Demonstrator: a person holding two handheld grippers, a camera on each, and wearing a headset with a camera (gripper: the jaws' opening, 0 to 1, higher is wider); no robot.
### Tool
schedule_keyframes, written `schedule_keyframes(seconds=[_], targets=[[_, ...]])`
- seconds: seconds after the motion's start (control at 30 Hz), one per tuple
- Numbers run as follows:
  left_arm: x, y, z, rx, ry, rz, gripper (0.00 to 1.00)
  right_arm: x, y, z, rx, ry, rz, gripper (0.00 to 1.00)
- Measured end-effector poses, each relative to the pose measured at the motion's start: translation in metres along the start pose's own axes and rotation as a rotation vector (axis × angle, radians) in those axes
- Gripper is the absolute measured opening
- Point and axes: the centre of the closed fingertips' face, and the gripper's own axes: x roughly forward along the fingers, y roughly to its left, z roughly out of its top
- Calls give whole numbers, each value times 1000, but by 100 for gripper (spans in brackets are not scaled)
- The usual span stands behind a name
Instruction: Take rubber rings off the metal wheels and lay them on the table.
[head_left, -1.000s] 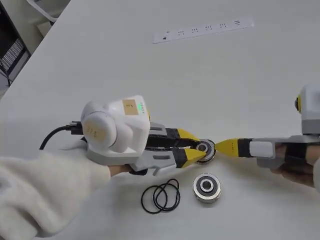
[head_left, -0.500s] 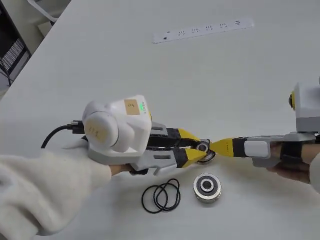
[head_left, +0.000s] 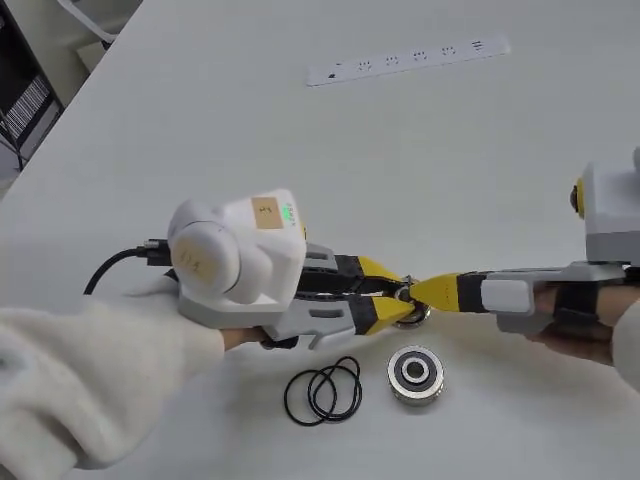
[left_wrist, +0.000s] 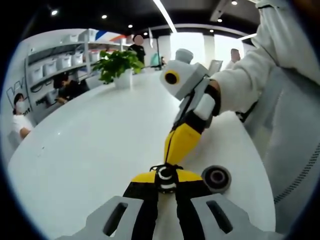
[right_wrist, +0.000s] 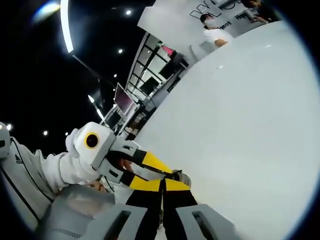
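Note:
My left gripper (head_left: 392, 298) is shut on a small metal wheel (head_left: 408, 303) and holds it just above the white table (head_left: 420, 190). From the right, my right gripper (head_left: 414, 292) has its yellow tip pressed to this wheel's rim, its jaws shut on a thin black rubber ring (left_wrist: 159, 167) there. In the left gripper view the wheel (left_wrist: 165, 177) sits between my yellow fingertips, with the right gripper (left_wrist: 172, 159) reaching in from above. The right gripper view has the left gripper (right_wrist: 172, 176) and the wheel (right_wrist: 183, 178) just beyond my fingertips. A second wheel (head_left: 414, 373) lies flat on the table.
A small pile of loose black rubber rings (head_left: 322, 392) lies on the table left of the second wheel. A white power strip (head_left: 405, 60) lies far back. A black cable (head_left: 112, 266) trails from the left gripper. People and shelves stand beyond the table.
My right gripper has slid left until its tip meets the wheel held by the left gripper. The left gripper, the second wheel and the loose rings have stayed put.

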Motion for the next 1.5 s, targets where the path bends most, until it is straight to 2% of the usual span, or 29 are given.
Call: schedule_keyframes(seconds=[0.67, 0.83, 0.97, 1.07, 1.13, 1.3, 1.37, 1.43, 1.5], targets=[[2, -1, 1, -11, -2, 4, 12, -5, 8, 5, 41, -46, 53, 0], [2, -1, 2, -23, 12, 12, 13, -6, 3, 6, 39, -56, 25, 0], [-1, 0, 1, -12, 45, 18, 13, -9, -2, 6, 42, -57, -6, 0], [-5, -2, -2, -3, 63, 8, 8, -11, -4, 6, 40, -59, -20, 0], [-6, -2, -3, -9, 65, 8, 3, -10, -3, 6, 47, -58, -15, 0], [-5, -3, -3, -1, 66, 13, 4, -7, 4, 4, 40, -49, -1, 0], [-5, -4, -2, 3, 67, 11, 4, -8, 12, 12, 57, -79, 32, 0], [-5, -5, -3, 2, 68, 9, 4, -9, 2, 12, -14, -51, -33, 0], [-8, -6, -4, 3, 80, 5, 3, -9, 4, 13, 3, -52, -15, 0]])
